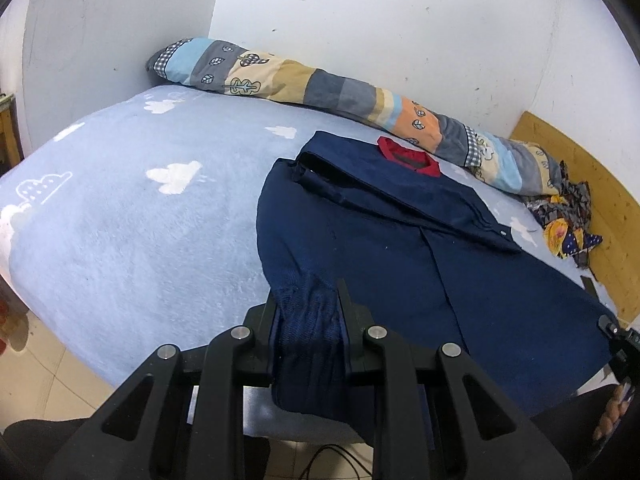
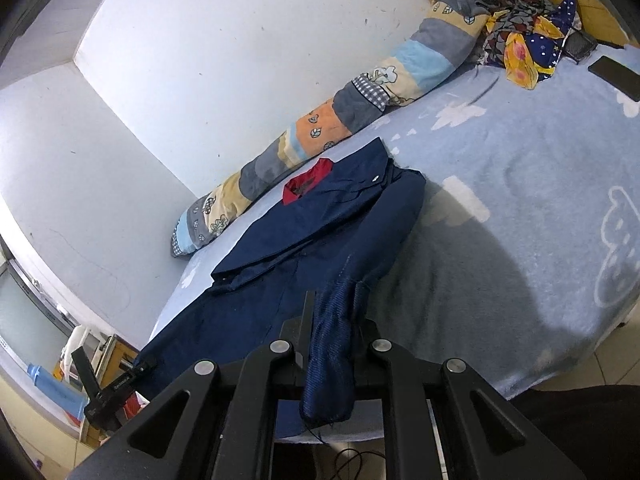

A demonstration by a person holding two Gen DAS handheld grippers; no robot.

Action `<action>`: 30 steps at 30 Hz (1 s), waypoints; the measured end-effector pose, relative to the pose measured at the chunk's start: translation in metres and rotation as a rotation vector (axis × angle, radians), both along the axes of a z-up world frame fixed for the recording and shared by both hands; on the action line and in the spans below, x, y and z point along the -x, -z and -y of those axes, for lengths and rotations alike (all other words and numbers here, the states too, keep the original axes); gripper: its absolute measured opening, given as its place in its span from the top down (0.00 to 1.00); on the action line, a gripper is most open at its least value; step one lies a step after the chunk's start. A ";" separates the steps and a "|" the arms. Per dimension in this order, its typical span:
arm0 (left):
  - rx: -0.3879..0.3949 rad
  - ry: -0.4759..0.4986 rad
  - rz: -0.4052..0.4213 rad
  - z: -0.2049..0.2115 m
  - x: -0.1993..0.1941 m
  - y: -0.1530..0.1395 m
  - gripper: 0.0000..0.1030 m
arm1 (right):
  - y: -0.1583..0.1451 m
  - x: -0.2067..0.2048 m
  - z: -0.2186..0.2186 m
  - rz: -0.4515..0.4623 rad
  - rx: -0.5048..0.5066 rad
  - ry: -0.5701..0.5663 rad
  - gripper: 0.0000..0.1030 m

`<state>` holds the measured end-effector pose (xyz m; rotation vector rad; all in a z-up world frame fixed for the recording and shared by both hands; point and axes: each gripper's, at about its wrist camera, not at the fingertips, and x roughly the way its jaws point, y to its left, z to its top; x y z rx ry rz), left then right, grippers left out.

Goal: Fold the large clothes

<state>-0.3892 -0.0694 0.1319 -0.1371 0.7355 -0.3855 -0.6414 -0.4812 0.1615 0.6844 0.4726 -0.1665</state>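
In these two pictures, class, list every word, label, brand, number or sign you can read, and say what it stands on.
No text can be read for certain.
Small white lettering on the black body of the left tongs, seen from the right wrist camera: too small and blurred to read.
Small white tag on the navy shirt: too small to tell whether it bears writing.

Bed under a pale blue cloud-print blanket point(image 1: 132, 216), long patchwork bolster point(image 1: 320, 84) along scuffed white walls point(image 1: 360, 20) meeting in a corner, wooden headboard point(image 1: 592, 184), pale tiled floor point(image 1: 48, 368), 1 blue bottle point(image 2: 52, 388) on cluttered shelving.
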 end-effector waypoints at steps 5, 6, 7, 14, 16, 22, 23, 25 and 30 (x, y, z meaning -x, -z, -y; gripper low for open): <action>0.011 -0.009 0.005 0.001 -0.001 -0.007 0.81 | -0.003 0.001 -0.002 0.011 0.003 -0.006 0.90; 0.017 -0.012 0.004 0.001 -0.002 -0.010 0.80 | -0.003 0.002 -0.001 0.014 -0.002 -0.007 0.90; 0.019 -0.017 0.009 0.001 -0.002 -0.012 0.80 | -0.003 0.002 -0.001 0.017 -0.008 -0.006 0.90; 0.044 -0.017 0.058 0.005 -0.007 -0.036 0.79 | -0.030 -0.005 0.000 0.040 -0.005 -0.024 0.90; 0.080 -0.026 0.051 0.002 -0.008 -0.041 0.79 | -0.039 -0.009 0.000 0.042 0.010 -0.031 0.90; 0.118 -0.041 0.078 -0.012 -0.003 -0.060 0.79 | -0.066 -0.008 0.006 0.100 -0.018 -0.038 0.90; 0.122 -0.043 0.078 -0.014 -0.003 -0.062 0.79 | -0.069 -0.006 0.007 0.109 -0.023 -0.039 0.90; 0.126 -0.047 0.078 -0.021 0.001 -0.065 0.78 | -0.075 0.000 0.007 0.122 -0.025 -0.037 0.90; 0.132 -0.042 0.059 -0.028 0.016 -0.063 0.78 | -0.080 0.015 -0.002 0.115 -0.021 -0.048 0.90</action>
